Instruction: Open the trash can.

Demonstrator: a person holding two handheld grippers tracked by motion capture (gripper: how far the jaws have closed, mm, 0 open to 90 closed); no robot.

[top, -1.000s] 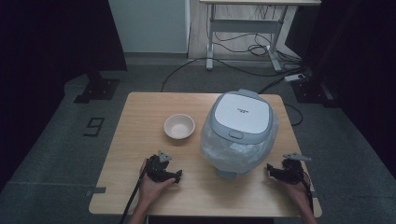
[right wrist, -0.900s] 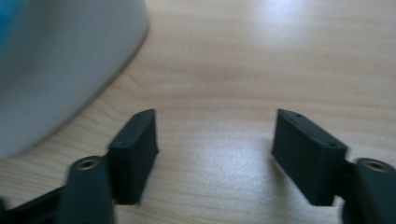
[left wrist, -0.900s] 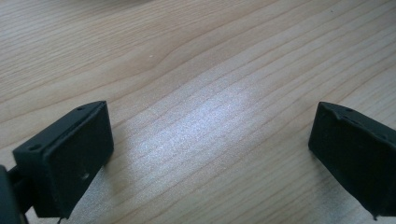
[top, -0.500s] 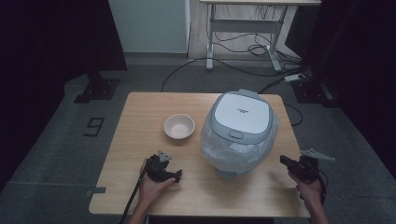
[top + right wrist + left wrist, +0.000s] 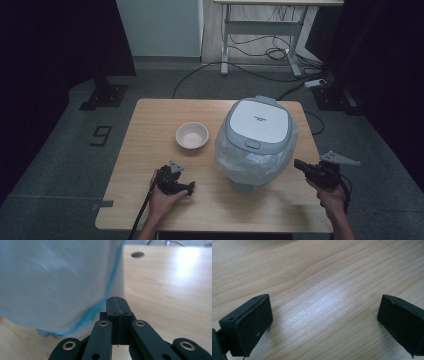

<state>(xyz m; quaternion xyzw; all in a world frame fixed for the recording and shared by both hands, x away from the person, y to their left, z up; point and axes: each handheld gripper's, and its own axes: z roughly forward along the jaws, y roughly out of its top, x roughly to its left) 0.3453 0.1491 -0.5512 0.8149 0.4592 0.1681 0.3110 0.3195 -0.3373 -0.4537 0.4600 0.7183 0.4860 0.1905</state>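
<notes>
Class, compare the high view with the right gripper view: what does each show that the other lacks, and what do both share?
High view alone: the bowl, the cooker's grey lid, the left gripper resting on the table, and the floor with cables behind. Right gripper view alone: its own jaws pressed together with nothing between them, and a round hole in the tabletop. Both share: the rice cooker, the wooden table and the right gripper.

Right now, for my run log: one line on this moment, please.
left gripper open, on wooden table | right gripper shut, empty, beside white rice cooker
</notes>
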